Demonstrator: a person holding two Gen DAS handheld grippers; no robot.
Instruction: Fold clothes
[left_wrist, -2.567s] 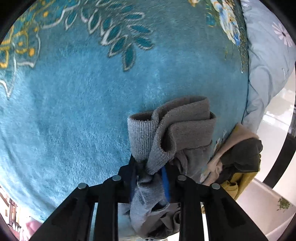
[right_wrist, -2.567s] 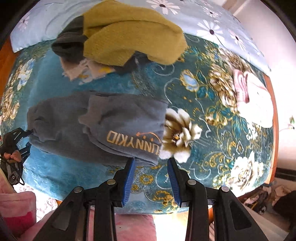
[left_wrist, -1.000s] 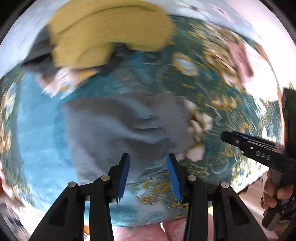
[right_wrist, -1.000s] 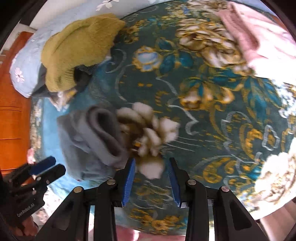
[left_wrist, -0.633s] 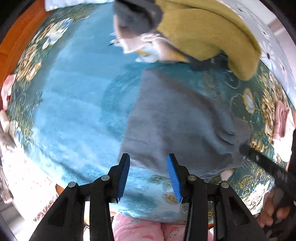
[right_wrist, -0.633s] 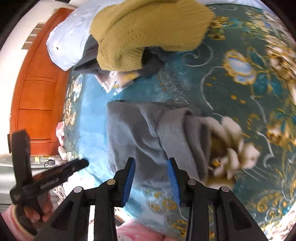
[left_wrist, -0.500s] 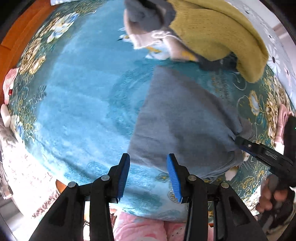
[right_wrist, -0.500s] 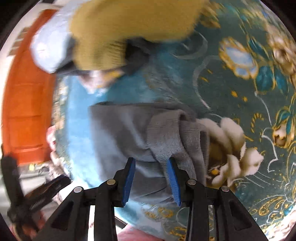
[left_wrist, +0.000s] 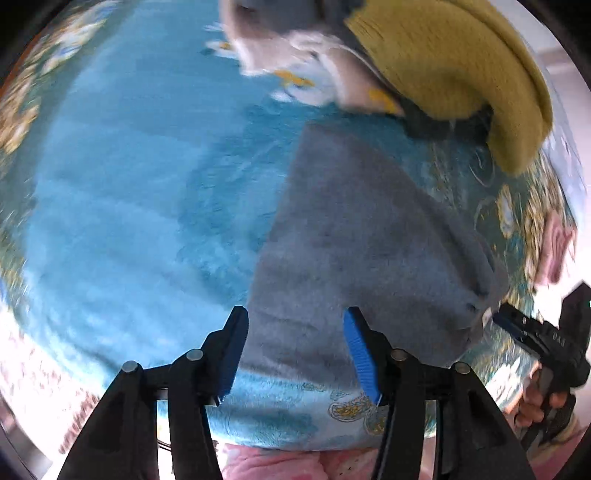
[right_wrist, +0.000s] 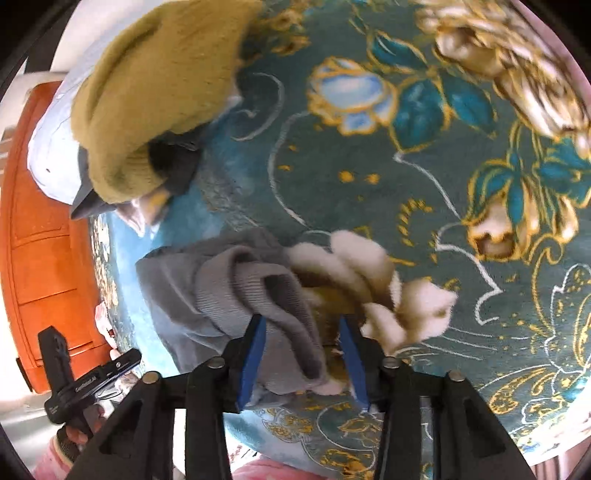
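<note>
Grey sweater (left_wrist: 354, 236) lies folded on bed (left_wrist: 122, 192). Right gripper (right_wrist: 301, 354) fingers wide apart, straddling ribbed hem at sweater's 3 o'clock edge, likely to grip. Left gripper (left_wrist: 293, 345) gaping, empty, hovering.

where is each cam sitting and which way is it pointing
Left wrist: rides the left gripper, jaws open, looking down over the near edge of the grey garment on the blue floral blanket; the right gripper and the hand holding it show at right.
Right wrist: rides the right gripper, jaws open around the garment's ribbed edge; the left gripper shows at lower left.
Shared: the grey garment, the mustard sweater, the blanket, each other's gripper.
</note>
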